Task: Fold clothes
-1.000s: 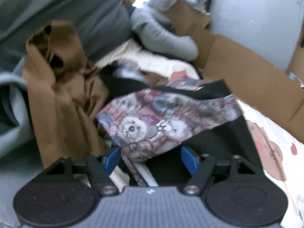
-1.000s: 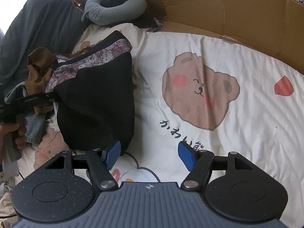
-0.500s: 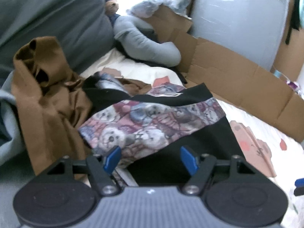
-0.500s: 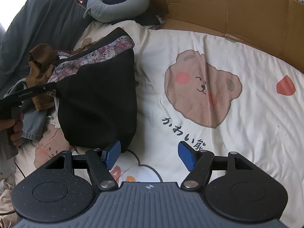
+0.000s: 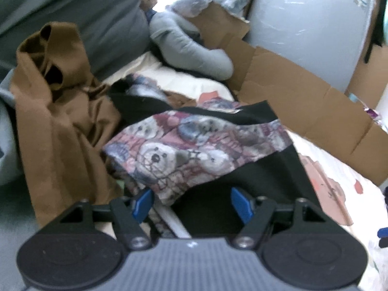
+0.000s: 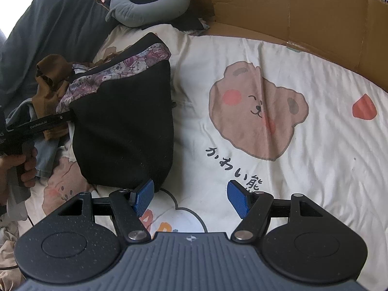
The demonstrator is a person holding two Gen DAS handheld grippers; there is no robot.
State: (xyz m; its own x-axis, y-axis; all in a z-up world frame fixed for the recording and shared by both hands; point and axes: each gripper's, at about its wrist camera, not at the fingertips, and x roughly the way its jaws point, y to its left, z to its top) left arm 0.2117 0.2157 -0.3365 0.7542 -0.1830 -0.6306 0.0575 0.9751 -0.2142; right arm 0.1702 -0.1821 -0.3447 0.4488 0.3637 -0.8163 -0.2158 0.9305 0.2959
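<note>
The black garment with a teddy-bear-print band lies on the white bed sheet printed with a pink-brown cartoon bear, at about ten o'clock in my right wrist view, its printed band toward the top and its rounded black end reaching down to just beside my right gripper. It looks soft, light and limp, a knit that will sag and bunch rather than hold a shape; I judge it will not slip much on the cotton sheet, and nothing about it seems fragile. The best hold, I think, is a pinch on the printed band or a corner of the hem, where the cloth is doubled.

My left gripper hovers over the band's near edge, jaws wide apart; the printed cloth droops between them but the blue pads do not press on it. My right jaws also stand wide and hold nothing, over bare sheet.

At nine o'clock of the garment, in the left wrist view, a crumpled brown cloth is heaped against it. A grey neck pillow lies at twelve o'clock, and a brown cardboard wall runs along the bed from one to three o'clock.
</note>
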